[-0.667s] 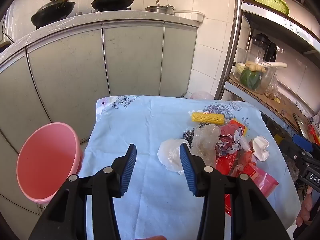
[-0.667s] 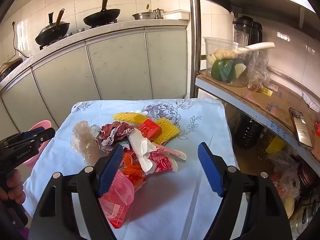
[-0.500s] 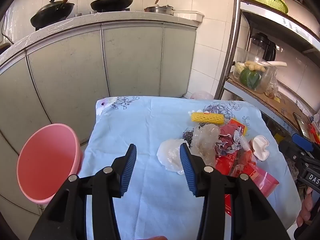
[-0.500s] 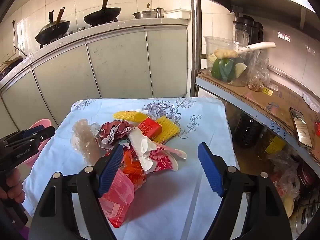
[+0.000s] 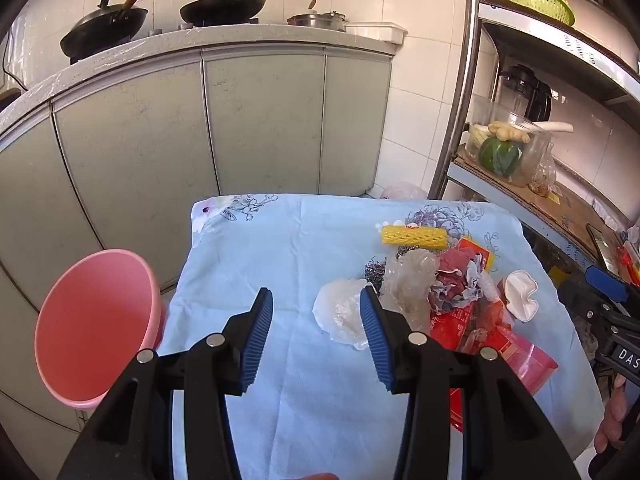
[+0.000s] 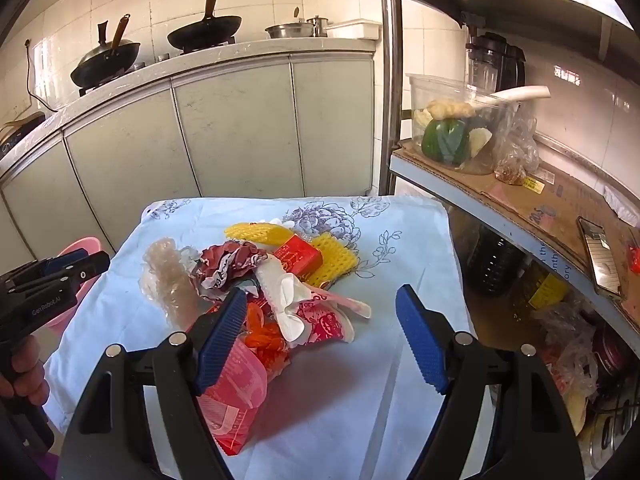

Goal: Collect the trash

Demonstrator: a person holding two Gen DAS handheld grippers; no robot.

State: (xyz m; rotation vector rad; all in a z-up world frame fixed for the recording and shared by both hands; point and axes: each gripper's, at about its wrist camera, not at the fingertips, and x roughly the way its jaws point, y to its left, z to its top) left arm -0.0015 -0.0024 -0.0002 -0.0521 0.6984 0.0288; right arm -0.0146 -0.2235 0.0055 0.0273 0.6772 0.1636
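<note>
surface: table (image 5: 248,248) under light blue floral cloth | on it: trash pile (image 6: 280,280) of wrappers, yellow foam nets, clear plastic, near right edge | left half: bare cloth

White tiled walls (image 5: 420,80) stand behind grey-green cabinet doors (image 5: 260,120). Two black woks (image 6: 204,32) sit on the counter. A metal shelf rack (image 6: 500,200) stands at the right.

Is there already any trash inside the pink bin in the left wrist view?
No, the pink bin shows only its bare pink inside, while the trash pile lies on the blue tablecloth.
</note>
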